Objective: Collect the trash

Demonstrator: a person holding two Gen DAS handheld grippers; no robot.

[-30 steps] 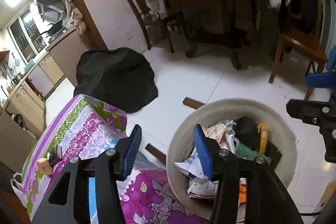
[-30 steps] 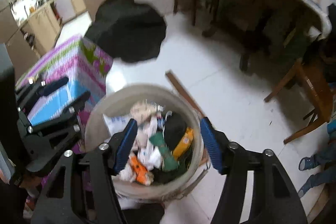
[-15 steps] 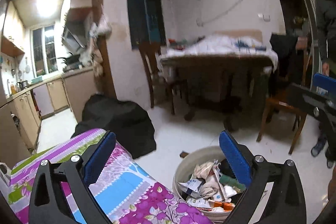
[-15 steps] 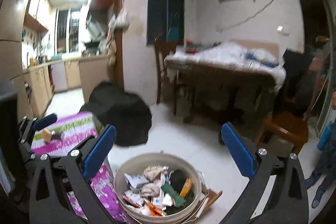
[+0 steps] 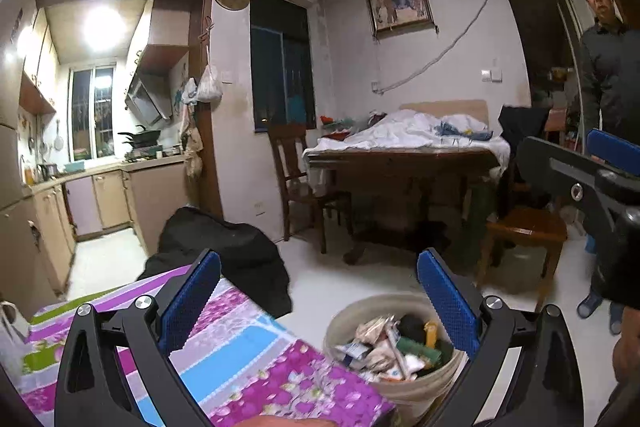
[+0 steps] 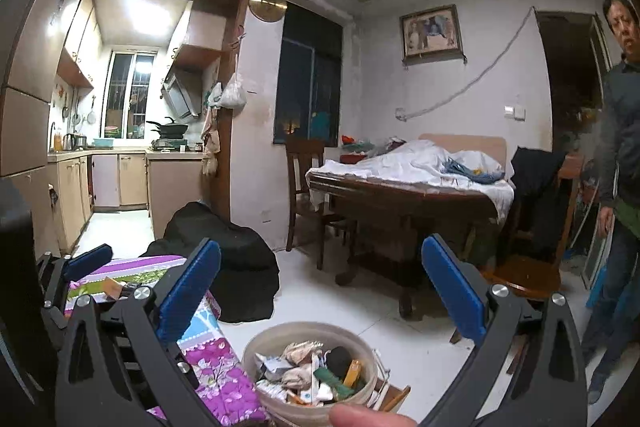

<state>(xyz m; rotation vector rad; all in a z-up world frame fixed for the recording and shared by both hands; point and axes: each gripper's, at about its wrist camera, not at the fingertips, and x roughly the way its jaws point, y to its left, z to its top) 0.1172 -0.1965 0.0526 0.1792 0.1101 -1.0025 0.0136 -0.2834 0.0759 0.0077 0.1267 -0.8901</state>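
Both sets of jaws stand spread as wide as they go, with nothing between the blue pads. The left gripper (image 5: 318, 303) and the right gripper (image 6: 320, 291) point nearly level across the room, so each looks over the bin rather than down into it. That pose suggests no item is being reached for at this moment.

The bin (image 6: 256, 355) sits on the white floor just below and ahead of both grippers, close beside the floral-clothed surface (image 5: 240, 343), presumably so trash can drop straight in. It is heaped with wrappers and packets (image 6: 312, 371). No loose trash shows clearly on the floor nearby.

A black bag (image 5: 236, 247) slumps behind the surface, and a person (image 6: 624, 147) stands at the right edge.
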